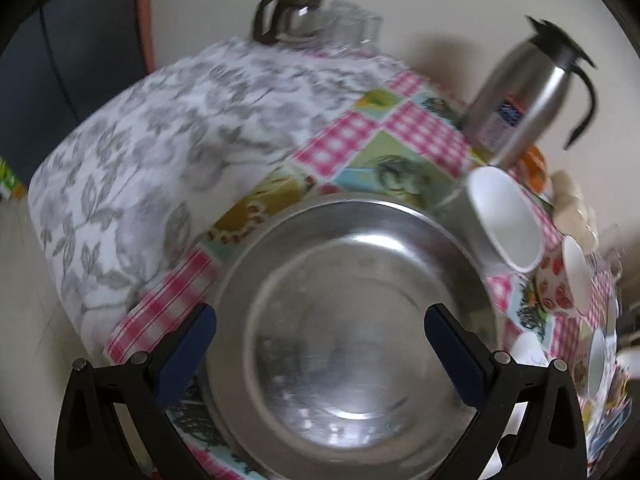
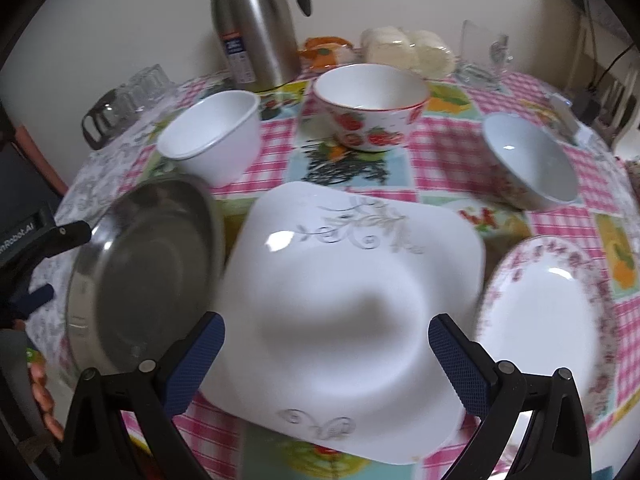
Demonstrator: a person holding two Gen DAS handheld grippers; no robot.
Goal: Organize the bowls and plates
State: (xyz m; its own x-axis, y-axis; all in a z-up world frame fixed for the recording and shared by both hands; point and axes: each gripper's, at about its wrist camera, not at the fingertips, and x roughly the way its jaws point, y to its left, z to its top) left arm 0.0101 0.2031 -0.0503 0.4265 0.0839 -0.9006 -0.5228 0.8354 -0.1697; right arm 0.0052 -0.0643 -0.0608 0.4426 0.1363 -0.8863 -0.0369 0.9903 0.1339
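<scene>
Barely begun: both spread-open claws, left gripper point(image 1: 320, 344) and right gripper point(image 2: 326, 354), hold nothing; round steel plate point(image 2: 144, 276) and three bowls lie unstacked around the square white plate point(image 2: 352, 272)

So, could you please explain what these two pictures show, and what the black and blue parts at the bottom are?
A person holds a two-fingered tool in each hand, and each carries a camera looking along its jaws. The left tool hangs over a steel plate, jaws open. The right tool, also open, looks over a square white plate, beside a flowered plate, with three bowls and a steel flask behind, on a checked tablecloth. Nothing looks gripped.
</scene>
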